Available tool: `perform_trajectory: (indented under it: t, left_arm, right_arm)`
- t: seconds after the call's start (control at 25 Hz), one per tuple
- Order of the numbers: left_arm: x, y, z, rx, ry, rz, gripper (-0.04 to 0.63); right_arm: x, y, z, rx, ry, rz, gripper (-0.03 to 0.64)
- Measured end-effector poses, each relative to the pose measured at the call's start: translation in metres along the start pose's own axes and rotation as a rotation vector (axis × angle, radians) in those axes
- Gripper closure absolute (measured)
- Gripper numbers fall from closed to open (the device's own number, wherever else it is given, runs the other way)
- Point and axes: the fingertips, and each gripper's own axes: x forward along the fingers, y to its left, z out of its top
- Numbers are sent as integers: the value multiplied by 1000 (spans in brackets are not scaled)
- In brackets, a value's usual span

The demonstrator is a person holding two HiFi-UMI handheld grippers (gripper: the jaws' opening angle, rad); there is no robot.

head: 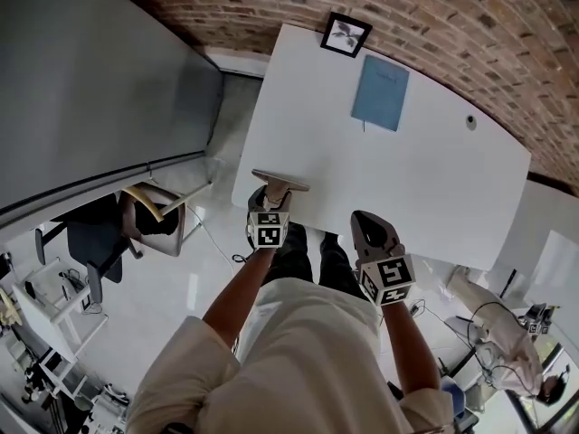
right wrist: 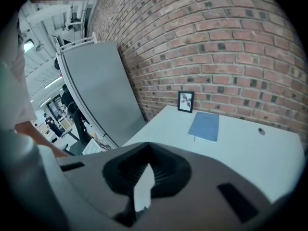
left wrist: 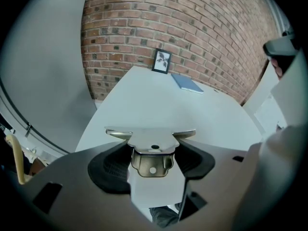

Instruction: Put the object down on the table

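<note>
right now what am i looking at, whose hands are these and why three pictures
A person holds a two-fingered gripper in each hand. One picture comes from a camera on their head; the other two cameras ride on the grippers. The left gripper clamps a silver T-shaped metal clip between its fingers at the white table's near edge. The right gripper is shut and empty. On the table are a blue notebook and a small black-framed picture near the brick wall.
</note>
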Motion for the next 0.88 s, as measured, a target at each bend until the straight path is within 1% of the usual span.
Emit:
perform_trajectory:
  t: [0.2, 0.52, 0.64, 0.72, 0.88]
  left_arm:
    - [9, -2, 0, 32, 28, 33, 322]
    - [17, -6, 5, 55, 28, 43, 319]
    - [18, -6, 4, 53, 32, 36, 318]
    - [19, -8, 4, 50, 34, 22, 311]
    - [17, -14, 8, 74, 25, 2, 287]
  right_arm:
    - [0, -2, -4, 25, 10, -13, 615]
    - [0, -7, -10, 55, 13, -32, 615]
    - [-1, -4, -10, 66, 26, -32, 615]
    - [-1, -4, -10, 62, 17, -37, 615]
    - [-3, -5, -7, 51, -7, -48, 615]
